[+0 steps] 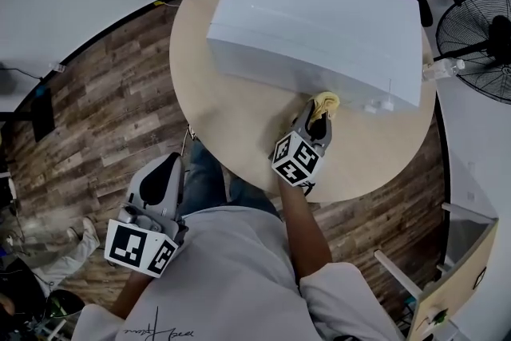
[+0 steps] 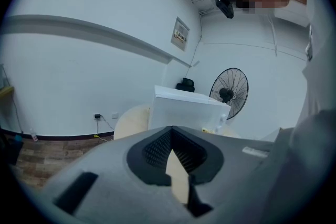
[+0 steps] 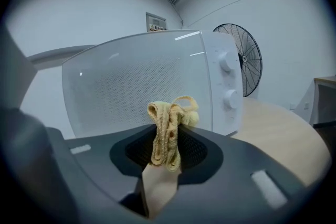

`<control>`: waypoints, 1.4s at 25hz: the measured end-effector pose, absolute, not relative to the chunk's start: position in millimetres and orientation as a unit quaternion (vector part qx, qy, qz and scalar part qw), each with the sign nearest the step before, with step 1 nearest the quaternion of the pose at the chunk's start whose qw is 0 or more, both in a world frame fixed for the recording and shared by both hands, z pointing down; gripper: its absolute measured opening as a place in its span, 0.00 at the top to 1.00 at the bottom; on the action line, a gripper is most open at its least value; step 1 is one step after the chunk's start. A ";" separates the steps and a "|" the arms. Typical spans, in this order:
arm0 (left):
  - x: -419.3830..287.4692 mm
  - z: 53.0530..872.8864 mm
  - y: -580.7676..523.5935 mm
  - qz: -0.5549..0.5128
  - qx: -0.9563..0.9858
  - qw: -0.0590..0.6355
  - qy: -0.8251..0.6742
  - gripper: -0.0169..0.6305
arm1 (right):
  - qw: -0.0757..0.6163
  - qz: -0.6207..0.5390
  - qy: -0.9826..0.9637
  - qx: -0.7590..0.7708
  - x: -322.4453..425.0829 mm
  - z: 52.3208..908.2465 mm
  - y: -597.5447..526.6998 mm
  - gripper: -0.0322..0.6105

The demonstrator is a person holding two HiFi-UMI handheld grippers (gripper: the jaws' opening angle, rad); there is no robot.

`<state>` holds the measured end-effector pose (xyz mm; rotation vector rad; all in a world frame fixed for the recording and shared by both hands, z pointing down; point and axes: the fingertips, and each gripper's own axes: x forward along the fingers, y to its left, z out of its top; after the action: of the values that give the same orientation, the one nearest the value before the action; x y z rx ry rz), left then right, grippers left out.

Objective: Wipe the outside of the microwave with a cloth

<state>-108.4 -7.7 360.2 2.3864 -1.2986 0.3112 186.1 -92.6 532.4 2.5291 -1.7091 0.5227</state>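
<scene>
Pinching a bunched yellow cloth in the right tongs, just before the door of the white microwave on the round table, the person should likely press it flat and sweep evenly; the left tongs hang low, pressed together on nothing.

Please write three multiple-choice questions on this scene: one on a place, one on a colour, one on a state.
1. Where does the microwave stand? A on the floor; B on the round table; C on a shelf.
2. What colour is the cloth? A blue; B red; C yellow.
3. How is the right tool? A shut on the cloth; B open, empty; C lying on the floor.
Answers: 1 B: the table shows around it. 2 C: plainly yellow. 3 A: its jaws pinch the cloth.
</scene>
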 end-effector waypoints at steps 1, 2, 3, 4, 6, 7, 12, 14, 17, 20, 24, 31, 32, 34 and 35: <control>-108.6 360.7 -8.0 0.111 0.855 0.203 -0.465 0.99 | 0.024 0.168 -0.557 0.813 180.9 532.6 -94.8 0.76; -108.9 361.0 -8.1 0.110 0.855 0.203 -0.465 0.99 | 0.026 0.168 -0.563 0.809 175.4 532.8 -96.5 0.76; -109.4 361.3 -8.2 0.109 0.855 0.204 -0.465 0.99 | 0.028 0.168 -0.568 0.805 169.9 533.0 -97.9 0.76; -110.2 361.2 -8.5 0.108 0.855 0.204 -0.465 0.99 | 0.030 0.169 -0.573 0.801 164.4 533.0 -99.2 0.76; -112.4 360.8 -9.2 0.106 0.854 0.205 -0.466 0.99 | 0.032 0.171 -0.584 0.793 153.3 532.7 -101.5 0.76; -113.9 360.7 -9.6 0.105 0.854 0.206 -0.467 0.99 | 0.032 0.173 -0.589 0.789 147.9 532.6 -102.8 0.76; -121.9 363.0 -10.8 0.105 0.849 0.209 -0.474 0.99 | 0.031 0.180 -0.607 0.774 124.4 533.2 -111.2 0.76; -125.6 363.5 -11.1 0.105 0.847 0.210 -0.477 0.99 | 0.030 0.183 -0.611 0.770 116.6 533.0 -114.5 0.76; -130.7 363.9 -11.3 0.106 0.844 0.212 -0.481 0.99 | 0.034 0.183 -0.618 0.764 105.0 534.7 -118.0 0.76; -134.0 364.1 -12.3 0.107 0.842 0.212 -0.484 0.99 | 0.037 0.184 -0.629 0.754 93.1 535.9 -121.3 0.76; -134.4 366.4 -15.1 0.106 0.840 0.215 -0.488 0.99 | 0.041 0.185 -0.643 0.742 80.9 537.1 -125.6 0.76; -140.0 372.0 -17.1 0.110 0.834 0.222 -0.492 0.99 | 0.048 0.186 -0.669 0.718 52.8 539.0 -134.6 0.76; -141.2 372.2 -16.7 0.110 0.833 0.222 -0.494 0.99 | 0.049 0.188 -0.672 0.714 48.8 539.9 -135.9 0.76; -143.3 373.1 -15.3 0.110 0.830 0.223 -0.500 0.99 | 0.051 0.193 -0.678 0.708 43.4 542.3 -137.8 0.76; -144.5 373.5 -14.4 0.110 0.828 0.223 -0.502 0.99 | 0.051 0.195 -0.678 0.707 41.6 543.2 -138.4 0.76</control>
<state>-144.5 -14.4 373.5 2.2867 -1.3862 0.3029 41.6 -138.4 543.2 2.1503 -2.0643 0.5929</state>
